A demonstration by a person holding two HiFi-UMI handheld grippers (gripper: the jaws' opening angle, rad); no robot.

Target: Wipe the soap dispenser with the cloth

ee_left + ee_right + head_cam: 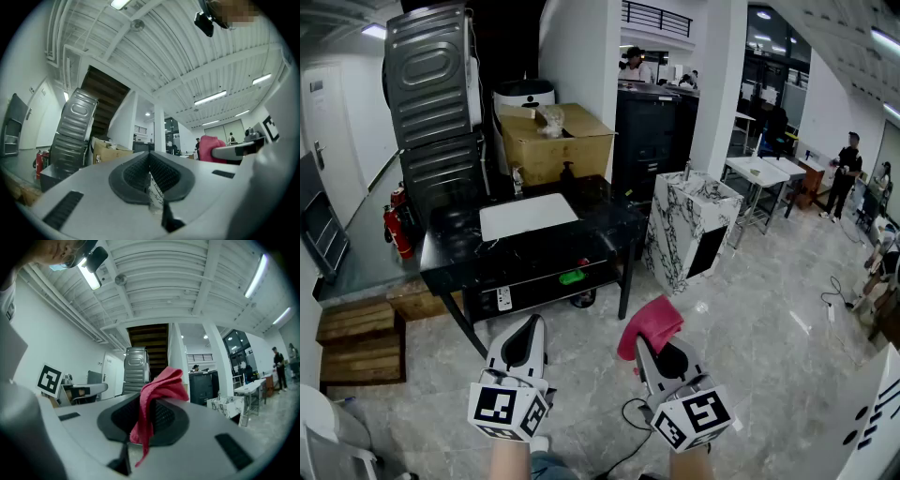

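A dark pump soap dispenser (567, 172) stands at the back of the black table (459, 246), in front of a cardboard box (555, 141). Both grippers are held low over the floor, well short of the table. My right gripper (643, 339) is shut on a red cloth (652, 323), which bunches up above its jaws. In the right gripper view the cloth (161, 384) sticks up between the shut jaws of the right gripper (149, 404) and a strip of it hangs down. My left gripper (528, 323) is shut with nothing in it; in its own view the left gripper (149, 164) has its pads together.
A white mat (528, 216) lies on the table, and a green object (572, 277) sits on its lower shelf. A marble-patterned pedestal (689, 225) stands to the right. Fire extinguishers (397, 225) and wooden pallets (356, 337) are at the left. People stand far back right.
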